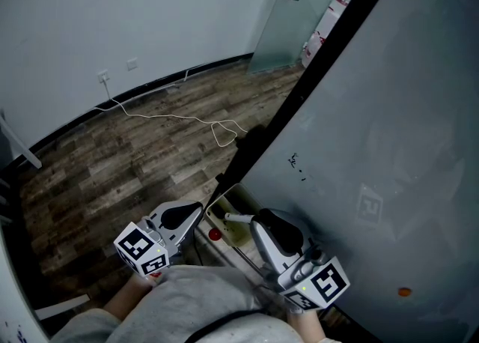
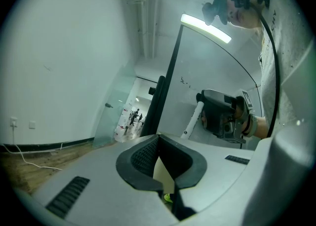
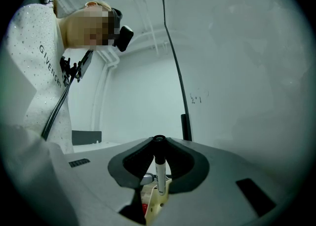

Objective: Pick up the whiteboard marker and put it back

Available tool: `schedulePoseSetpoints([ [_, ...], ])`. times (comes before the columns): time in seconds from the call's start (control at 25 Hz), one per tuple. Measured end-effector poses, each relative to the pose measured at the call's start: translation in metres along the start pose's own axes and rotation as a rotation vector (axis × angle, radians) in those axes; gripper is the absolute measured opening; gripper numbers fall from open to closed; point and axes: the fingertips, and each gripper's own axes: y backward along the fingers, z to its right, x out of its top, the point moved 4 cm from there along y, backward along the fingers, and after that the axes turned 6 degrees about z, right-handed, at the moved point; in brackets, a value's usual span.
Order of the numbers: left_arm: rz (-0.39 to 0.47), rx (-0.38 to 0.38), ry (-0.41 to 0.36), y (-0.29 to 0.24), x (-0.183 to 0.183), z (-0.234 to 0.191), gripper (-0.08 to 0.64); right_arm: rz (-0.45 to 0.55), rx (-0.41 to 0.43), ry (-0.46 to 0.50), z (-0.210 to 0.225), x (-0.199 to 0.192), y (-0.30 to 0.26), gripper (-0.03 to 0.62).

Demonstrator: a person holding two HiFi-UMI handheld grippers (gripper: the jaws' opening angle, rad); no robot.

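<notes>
The whiteboard marker (image 1: 238, 219), white with a black cap, is pinched in my right gripper (image 1: 253, 222) just above the cream tray (image 1: 230, 201) at the whiteboard's foot. In the right gripper view the marker (image 3: 159, 170) stands upright between the black pads, cap end up, over the tray (image 3: 154, 209). My left gripper (image 1: 197, 213) hovers left of the tray. Its pads (image 2: 148, 158) meet at the tips with nothing between them. From there I see the marker (image 2: 192, 119) sticking out of the right gripper (image 2: 205, 114) in front of the board.
The large whiteboard (image 1: 389, 132) fills the right side, with a few small ink marks (image 1: 296, 162). A small red object (image 1: 215, 234) lies in the tray. A white cable (image 1: 187, 118) trails over the wooden floor, and a glass door (image 1: 292, 12) stands at the back.
</notes>
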Motion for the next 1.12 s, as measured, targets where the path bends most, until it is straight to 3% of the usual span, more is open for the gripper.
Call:
schedulePoseSetpoints([
  [0.64, -0.06, 0.031, 0.033, 0.009, -0.015, -0.007, 0.014, -0.051, -0.05, -0.056, 0.008, -0.027, 0.011, 0.086],
  [1.12, -0.088, 0.007, 0.043, 0.005, -0.024, -0.002, 0.015, -0.079, -0.052, -0.042, 0.003, -0.045, 0.011, 0.086],
])
